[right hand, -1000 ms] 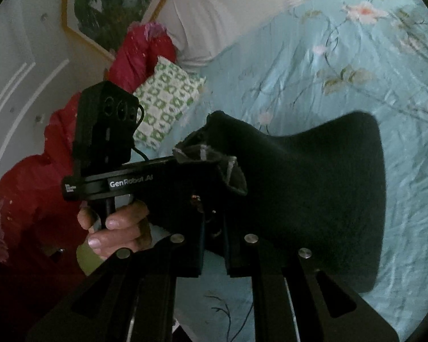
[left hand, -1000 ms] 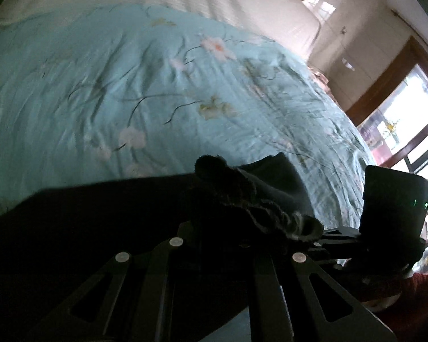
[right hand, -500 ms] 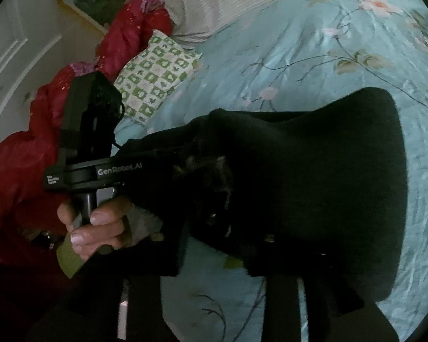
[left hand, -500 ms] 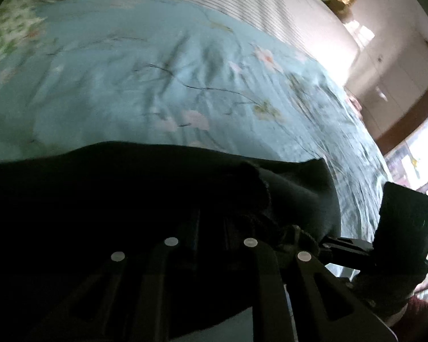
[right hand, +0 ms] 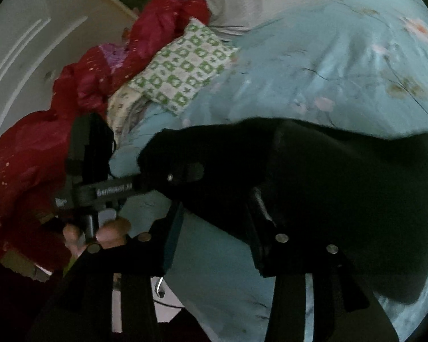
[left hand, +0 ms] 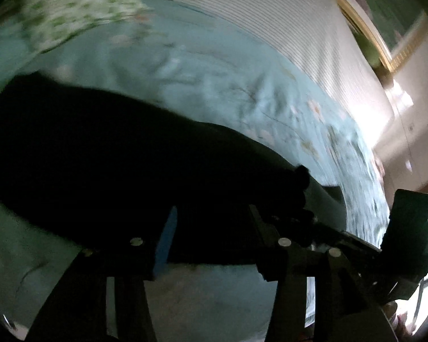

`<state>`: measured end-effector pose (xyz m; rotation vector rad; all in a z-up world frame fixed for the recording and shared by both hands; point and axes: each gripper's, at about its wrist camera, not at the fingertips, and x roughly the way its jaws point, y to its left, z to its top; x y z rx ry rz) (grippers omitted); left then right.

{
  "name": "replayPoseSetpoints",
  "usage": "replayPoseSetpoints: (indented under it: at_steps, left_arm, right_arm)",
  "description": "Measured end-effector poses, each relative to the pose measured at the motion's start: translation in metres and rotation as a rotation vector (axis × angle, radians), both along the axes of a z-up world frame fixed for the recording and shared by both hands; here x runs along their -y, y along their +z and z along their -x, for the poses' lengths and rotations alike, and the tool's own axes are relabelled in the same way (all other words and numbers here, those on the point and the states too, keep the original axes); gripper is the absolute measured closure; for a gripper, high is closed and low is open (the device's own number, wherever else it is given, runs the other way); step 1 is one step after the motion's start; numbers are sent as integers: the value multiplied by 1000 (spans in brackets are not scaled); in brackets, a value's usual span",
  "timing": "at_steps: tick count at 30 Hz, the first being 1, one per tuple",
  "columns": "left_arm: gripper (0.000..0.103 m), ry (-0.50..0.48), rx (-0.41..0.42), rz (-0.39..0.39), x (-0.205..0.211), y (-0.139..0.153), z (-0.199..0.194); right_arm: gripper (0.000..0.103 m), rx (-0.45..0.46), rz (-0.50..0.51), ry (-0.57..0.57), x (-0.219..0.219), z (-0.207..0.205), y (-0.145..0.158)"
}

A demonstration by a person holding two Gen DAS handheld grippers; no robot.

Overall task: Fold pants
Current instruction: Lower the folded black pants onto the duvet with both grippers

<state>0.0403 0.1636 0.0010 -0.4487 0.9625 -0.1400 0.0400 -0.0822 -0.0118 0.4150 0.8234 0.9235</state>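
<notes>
My left gripper has just been opening, jaws apart with the pants beyond them, not pinched; the pants lie dark across the quilt; my right gripper has also just been opening, cloth draped at its jaws, unclamped; one fold looks laid, more probably remain.

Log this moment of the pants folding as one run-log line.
step: release after fold | left gripper: open, just opened | right gripper: open, just opened | black pants: lying on blue floral bedspread
</notes>
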Motion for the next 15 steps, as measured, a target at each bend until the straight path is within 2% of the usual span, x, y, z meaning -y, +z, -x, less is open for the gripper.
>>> replayPoseSetpoints:
  at_steps: [2, 6, 9, 15]
  left_arm:
    - [53, 57, -12, 21, -16, 0, 10]
    - [53, 168, -29, 27, -45, 0, 24]
    - [53, 251, -30, 19, -67, 3, 36]
    - [52, 359, -50, 10, -100, 5, 53]
  right_arm:
    - [58, 20, 8, 25, -9, -7, 8]
    - [49, 32, 24, 66, -25, -23, 17]
    - [49, 39, 51, 103, -41, -37, 22]
    - [49, 64, 88, 179, -79, -62, 35]
